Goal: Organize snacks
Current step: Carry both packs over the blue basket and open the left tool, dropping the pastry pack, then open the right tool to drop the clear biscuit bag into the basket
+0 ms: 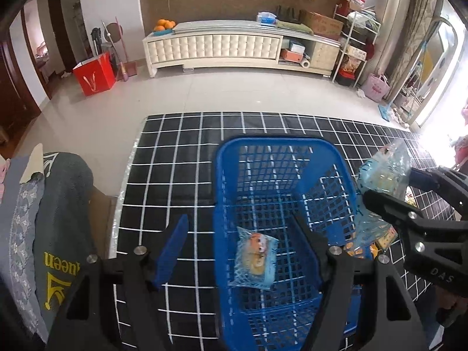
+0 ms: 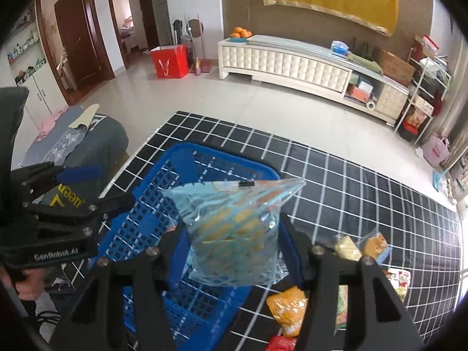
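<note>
A blue plastic basket stands on the black grid tablecloth. Inside it lies one light-blue snack packet. My left gripper is open and straddles the basket's left wall, one finger outside and one inside, with nothing held. My right gripper is shut on a clear blue snack bag, which hangs in the air over the basket's right rim. Several loose packets lie on the cloth to the right, among them an orange one and a yellow one.
A seat draped with grey clothes stands close to the table's left edge. A red packet lies near the table's front. A hand holds the left gripper. Tiled floor and a white cabinet lie beyond.
</note>
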A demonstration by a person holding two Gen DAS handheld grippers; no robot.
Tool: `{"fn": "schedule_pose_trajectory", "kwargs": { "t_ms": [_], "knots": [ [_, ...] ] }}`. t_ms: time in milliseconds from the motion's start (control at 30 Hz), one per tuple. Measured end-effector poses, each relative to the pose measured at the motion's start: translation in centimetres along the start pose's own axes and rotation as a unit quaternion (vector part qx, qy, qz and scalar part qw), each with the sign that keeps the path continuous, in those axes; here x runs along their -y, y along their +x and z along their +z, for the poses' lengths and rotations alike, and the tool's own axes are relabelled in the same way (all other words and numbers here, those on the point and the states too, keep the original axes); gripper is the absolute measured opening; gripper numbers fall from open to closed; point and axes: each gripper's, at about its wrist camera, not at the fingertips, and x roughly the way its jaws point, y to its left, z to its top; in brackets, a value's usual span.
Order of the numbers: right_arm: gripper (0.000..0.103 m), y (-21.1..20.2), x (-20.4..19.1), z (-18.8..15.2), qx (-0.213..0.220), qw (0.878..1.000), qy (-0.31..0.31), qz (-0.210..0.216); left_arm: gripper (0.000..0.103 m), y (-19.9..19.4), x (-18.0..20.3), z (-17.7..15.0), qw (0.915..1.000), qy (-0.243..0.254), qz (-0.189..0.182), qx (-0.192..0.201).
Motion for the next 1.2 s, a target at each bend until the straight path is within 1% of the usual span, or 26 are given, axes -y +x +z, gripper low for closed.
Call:
{"fn": "schedule_pose_trajectory", "kwargs": {
  "t_ms": [167,267,333,433,467,567,700,733,833,933,1200],
  "knots": [
    [0.061,1.9,-1.0,0.8,-0.012,1.000,-0.010,-0.002,0.068,0.6,-1.5,0.1,0.9999,-0.011,0.005,-0.005],
    [0.061,3.1,-0.8,0.9,-0.022,1.000,-0.001,0.005,0.068,1.0,-2.1,0.2,0.9998,-0.019,0.003,-0.006],
    [0.061,3.8,-0.8,0.8,-0.029,1.000,-0.006,0.000,0.068,1.3,-2.2,0.2,0.9997,-0.024,-0.001,-0.008],
    [0.062,3.9,-1.0,0.7,-0.021,1.000,-0.019,-0.007,0.068,1.6,-2.1,0.1,0.9996,-0.026,-0.003,-0.012],
    [0.064,4.0,-1.3,0.7,-0.020,0.999,-0.027,-0.011,0.068,1.7,-2.1,0.1,0.9996,-0.025,-0.003,-0.014],
    [0.081,3.8,-1.6,0.7,-0.020,0.999,-0.035,-0.017,0.068,1.9,-1.7,0.0,0.9996,-0.024,0.000,-0.018],
    [0.093,2.2,-1.0,0.5,0.002,0.999,-0.027,-0.023,0.068,1.2,-1.4,-0.6,0.9996,-0.024,0.002,-0.017],
    [0.094,1.7,-0.7,0.5,0.006,1.000,-0.021,-0.021,0.068,0.9,-1.3,-0.7,0.9996,-0.023,0.003,-0.017],
    [0.095,-0.2,-0.1,0.0,0.016,1.000,-0.013,-0.019,0.068,0.0,-0.8,-1.1,0.9996,-0.023,0.005,-0.013],
    [0.095,-2.1,0.5,-0.7,0.023,0.999,-0.011,-0.025,0.068,-1.1,0.0,-1.4,0.9997,-0.023,-0.001,-0.006],
    [0.095,-7.8,4.5,-3.8,0.042,0.998,0.023,-0.037,0.068,-4.6,5.0,-2.4,0.9998,0.004,-0.015,0.014]
  ]
}}
